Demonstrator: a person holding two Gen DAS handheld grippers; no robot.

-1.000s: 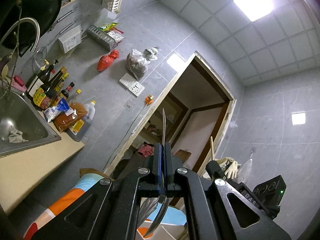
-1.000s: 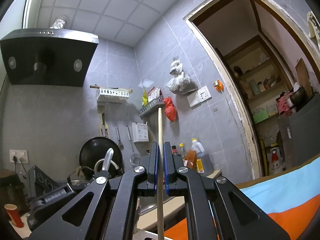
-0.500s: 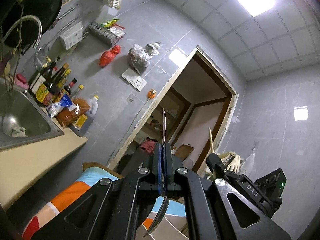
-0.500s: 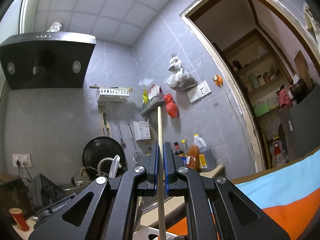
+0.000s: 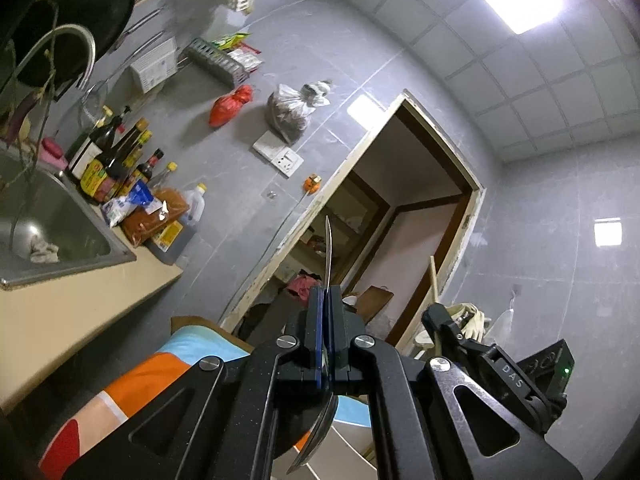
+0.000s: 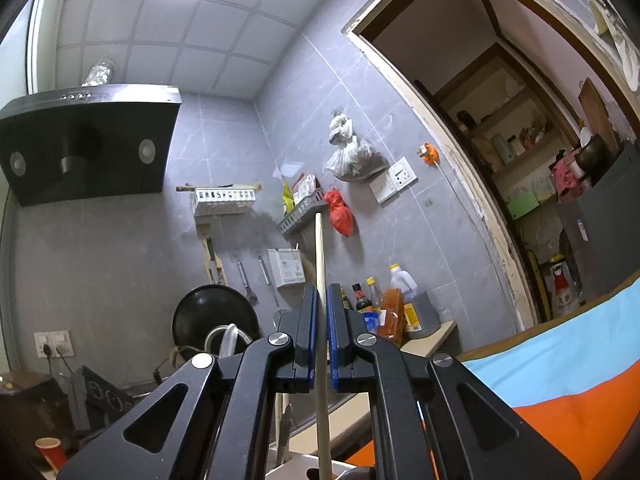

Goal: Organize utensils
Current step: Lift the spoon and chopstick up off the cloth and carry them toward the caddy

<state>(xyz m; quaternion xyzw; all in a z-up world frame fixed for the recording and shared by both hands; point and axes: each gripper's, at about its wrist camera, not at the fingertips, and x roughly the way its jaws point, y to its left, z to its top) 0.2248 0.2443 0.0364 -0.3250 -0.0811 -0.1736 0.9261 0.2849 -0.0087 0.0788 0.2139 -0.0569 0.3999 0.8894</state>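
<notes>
Left gripper: we see the black two-finger left gripper (image 5: 325, 300) clamped tight on a thin, curved metal utensil (image 5: 327, 248); blue pads press its handle from both sides.
Metal utensil: its slim handle rises above the fingertips, crossing the wooden-framed doorway (image 5: 400, 216) behind; its broader end (image 5: 316, 432) hangs below the fingers. We cannot tell whether that end is a spoon bowl or fork tines.
Right gripper: the black two-finger right gripper (image 6: 321, 300) is closed on a pale, straight wooden stick (image 6: 319, 248), likely a chopstick, held upright between blue pads.
Wooden stick: the tip reaches up in front of the grey wall-mounted basket shelf (image 6: 300, 216), well left of the doorway (image 6: 460, 152); the lower part runs down past the fingers and out of frame.
Left of doorway, left view: a steel sink (image 5: 52, 216) with curved tap (image 5: 68, 40), and a cluster of dark sauce bottles (image 5: 116, 156) on the beige counter (image 5: 80, 304).
Left of doorway, right view: a black range hood (image 6: 88, 140) high on the grey tile wall, and a round black pan (image 6: 216, 312) below it.
Wall beside doorway: a red plastic bag (image 6: 340, 216), a clear filled bag (image 6: 352, 152) and a white socket plate (image 6: 394, 180), all hanging or fixed just left of the frame.
Below doorway: a striped blue-and-orange cloth (image 6: 560, 392) covers the surface at lower right.
</notes>
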